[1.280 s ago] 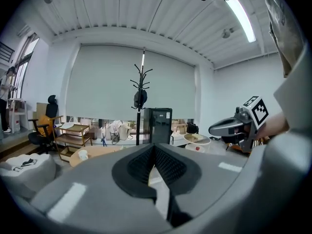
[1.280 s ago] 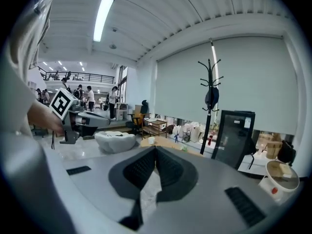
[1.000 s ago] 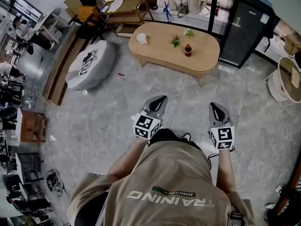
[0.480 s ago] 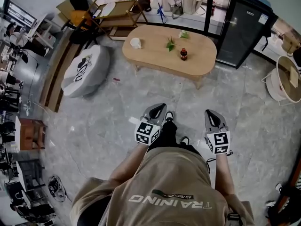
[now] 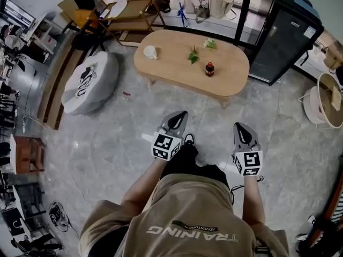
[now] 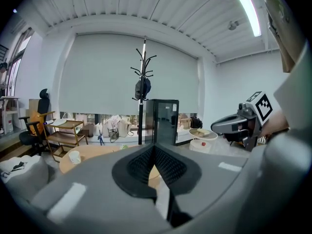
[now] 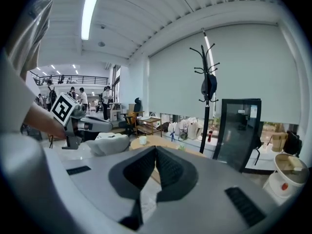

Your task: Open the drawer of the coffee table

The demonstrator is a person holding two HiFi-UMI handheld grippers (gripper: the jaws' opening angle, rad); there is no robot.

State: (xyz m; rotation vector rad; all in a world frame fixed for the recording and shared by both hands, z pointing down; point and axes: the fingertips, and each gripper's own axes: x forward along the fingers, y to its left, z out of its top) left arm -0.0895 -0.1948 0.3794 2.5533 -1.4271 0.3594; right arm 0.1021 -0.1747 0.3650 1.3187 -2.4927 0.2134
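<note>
Across floor from oval bench, my left tool, right tool clenched, empty; drawer unseen. Best close in low, find pull, unclench one.

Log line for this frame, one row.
stage: pre-contact | left gripper: shut, empty | right gripper: shut, empty | coffee table: ahead, untouched

Coffee table: light wood, smooth matt top. Floor: grey veined stone, slight gloss. Left gripper and right gripper: matt grey plastic, black ribbed pads.
</note>
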